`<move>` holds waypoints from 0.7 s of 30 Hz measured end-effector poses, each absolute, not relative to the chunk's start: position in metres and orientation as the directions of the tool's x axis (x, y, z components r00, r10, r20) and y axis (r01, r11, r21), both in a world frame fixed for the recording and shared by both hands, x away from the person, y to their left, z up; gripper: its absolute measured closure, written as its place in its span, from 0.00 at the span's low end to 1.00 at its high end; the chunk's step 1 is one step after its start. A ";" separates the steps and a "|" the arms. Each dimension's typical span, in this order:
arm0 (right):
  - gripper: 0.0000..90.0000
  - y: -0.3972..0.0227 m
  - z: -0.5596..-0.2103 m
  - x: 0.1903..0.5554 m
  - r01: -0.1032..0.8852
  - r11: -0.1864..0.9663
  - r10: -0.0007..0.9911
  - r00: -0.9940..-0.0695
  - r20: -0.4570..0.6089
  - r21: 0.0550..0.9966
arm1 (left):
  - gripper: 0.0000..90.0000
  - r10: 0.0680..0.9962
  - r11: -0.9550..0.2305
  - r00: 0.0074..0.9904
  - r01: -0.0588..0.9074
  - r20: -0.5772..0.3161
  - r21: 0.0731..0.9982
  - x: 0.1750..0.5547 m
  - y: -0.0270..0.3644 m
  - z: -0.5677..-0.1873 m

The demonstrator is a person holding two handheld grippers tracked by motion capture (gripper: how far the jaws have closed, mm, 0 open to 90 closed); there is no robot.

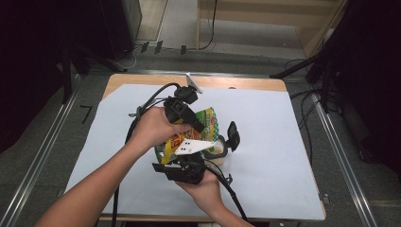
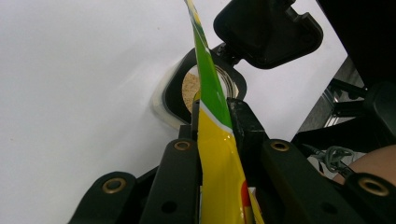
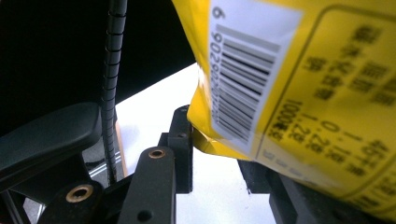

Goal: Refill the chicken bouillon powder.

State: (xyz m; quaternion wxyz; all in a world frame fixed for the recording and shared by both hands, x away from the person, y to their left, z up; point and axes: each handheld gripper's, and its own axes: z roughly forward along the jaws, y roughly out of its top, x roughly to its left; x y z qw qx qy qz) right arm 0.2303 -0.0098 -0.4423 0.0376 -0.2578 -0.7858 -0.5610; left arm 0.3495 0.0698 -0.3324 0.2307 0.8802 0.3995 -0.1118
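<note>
A yellow and green snack bag (image 1: 208, 120) is held up over the white table sheet (image 1: 283, 142) between both grippers. My left gripper (image 1: 198, 126) comes in from the upper left. In the left gripper view it (image 2: 215, 119) is shut on the bag's thin top edge (image 2: 217, 158). My right gripper (image 1: 187, 158) grips from below. In the right gripper view it (image 3: 217, 144) is closed on the bag's lower corner beside the barcode (image 3: 243, 79). Just under the bag's mouth stands a clear container (image 1: 218, 147) with a black rim, its hinged lid (image 2: 268, 30) open and brown grains (image 2: 189, 88) inside.
The wooden table (image 1: 236, 82) shows along the far edge of the sheet. Black cables (image 1: 142, 113) trail from both grippers across the left and front of the sheet. Metal floor rails (image 1: 340, 156) and dark stands flank the table.
</note>
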 end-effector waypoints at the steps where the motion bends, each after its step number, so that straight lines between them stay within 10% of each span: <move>1: 0.78 -0.010 -0.442 0.230 0.446 0.238 0.363 -0.865 0.347 0.863 | 0.91 0.651 -0.573 0.656 0.755 -0.382 0.319 0.349 0.070 -0.332; 21: 0.78 -0.012 -0.443 0.233 0.442 0.240 0.371 -0.864 0.340 0.864 | 0.91 0.651 -0.569 0.654 0.757 -0.386 0.322 0.350 0.069 -0.333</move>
